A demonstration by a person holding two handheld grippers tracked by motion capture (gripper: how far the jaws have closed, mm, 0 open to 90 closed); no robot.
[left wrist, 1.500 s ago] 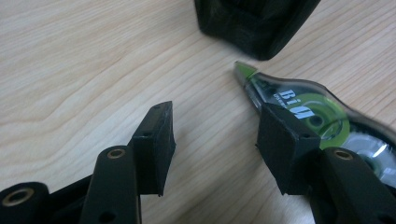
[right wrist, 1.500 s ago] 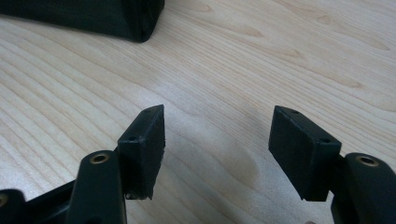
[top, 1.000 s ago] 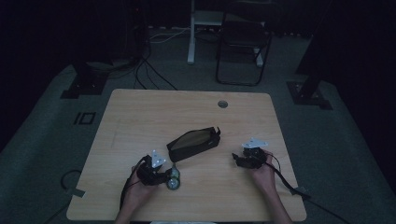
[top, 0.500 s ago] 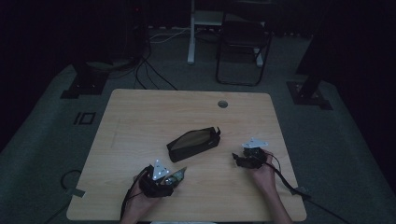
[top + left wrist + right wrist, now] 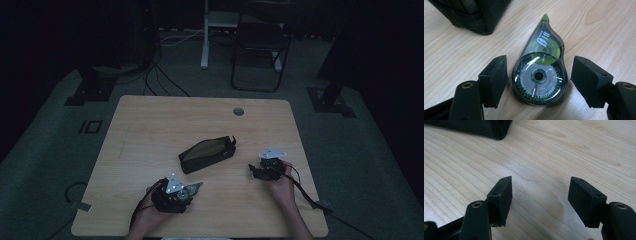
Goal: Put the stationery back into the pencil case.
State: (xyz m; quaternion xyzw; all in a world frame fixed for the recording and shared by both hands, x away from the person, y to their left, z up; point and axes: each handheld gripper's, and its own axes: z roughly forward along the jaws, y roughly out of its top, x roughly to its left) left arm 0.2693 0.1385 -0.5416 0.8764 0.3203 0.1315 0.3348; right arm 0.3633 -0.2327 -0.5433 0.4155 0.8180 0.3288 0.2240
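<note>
- A light wooden table (image 5: 150,130) with a round cable hole near its far edge stands on a dark grey carpeted floor (image 5: 50,130) in a dimly lit room.
- A black fabric zip pouch (image 5: 207,153), long and boxy, lies about mid-table, turned at a slant; from above its top looks brownish, perhaps open, though the light is too poor to be sure.
- The left gripper (image 5: 186,191) sits near the front edge of the table, held in the person's left hand (image 5: 150,217), just in front of the pouch.
- In the left gripper view (image 5: 537,78) its two black jaws stand apart on either side of a teardrop-shaped correction tape dispenser of smoky clear plastic with green inner wheels (image 5: 540,70), which lies flat on the wood.
- The jaws are close beside the dispenser's round end, with a sliver of gap on the left side and a wider one on the right; neither jaw presses it.
- The dispenser's pointed green tip aims away from the gripper, and a corner of the black pouch (image 5: 471,15) lies apart from it beyond the left jaw.
- The right gripper (image 5: 256,171), held in the person's right hand (image 5: 281,185), rests toward the table's right side, near the pouch's right end but apart from it.
- In the right gripper view (image 5: 540,201) its jaws are spread wide over bare wood, nothing between them, with a pouch corner (image 5: 491,128) farther off.
</note>
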